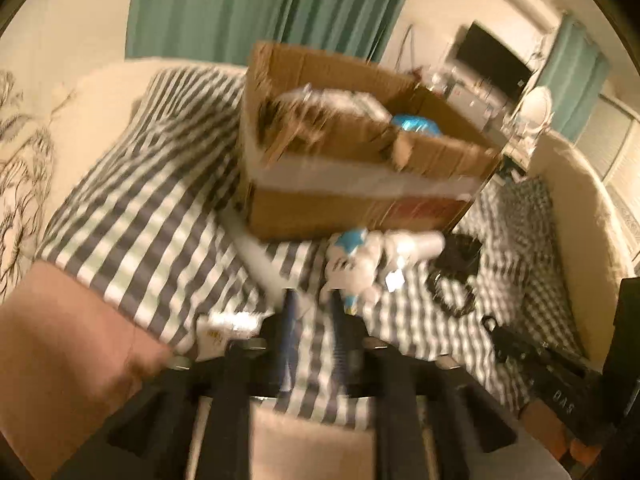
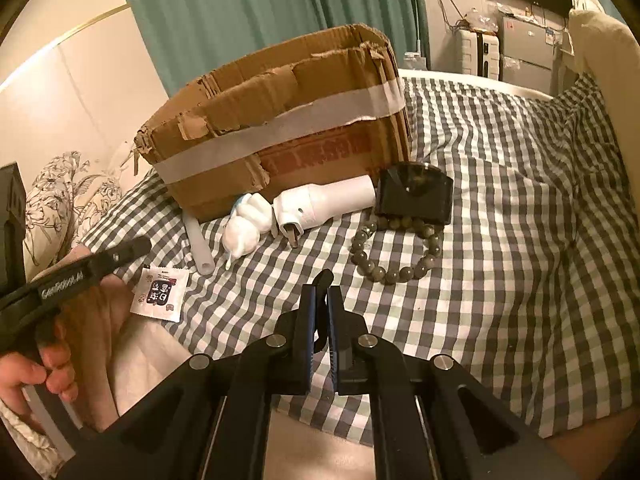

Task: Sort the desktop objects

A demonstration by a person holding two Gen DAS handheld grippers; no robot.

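A torn cardboard box (image 2: 288,128) with white tape stands on the checked bedcover (image 2: 500,220). In front of it lie a white tube (image 2: 198,246), a white and blue figure (image 2: 244,224), a white cylindrical device (image 2: 324,204), a glossy black item (image 2: 416,194), a green bead bracelet (image 2: 396,252) and a small sachet (image 2: 160,294). My right gripper (image 2: 322,292) is shut on a thin black item that pokes out past its tips. In the blurred left wrist view my left gripper (image 1: 314,300) is open above the cover, just short of the figure (image 1: 352,264), with nothing between its pads.
Inside the box (image 1: 360,140) lie a blue item (image 1: 416,126) and clear wrapping (image 1: 340,104). A hand (image 2: 40,364) holds the left gripper (image 2: 120,252) at the left. A floral pillow (image 2: 60,200), a teal curtain (image 2: 260,12) and a cream bed end (image 2: 604,60) border the bed.
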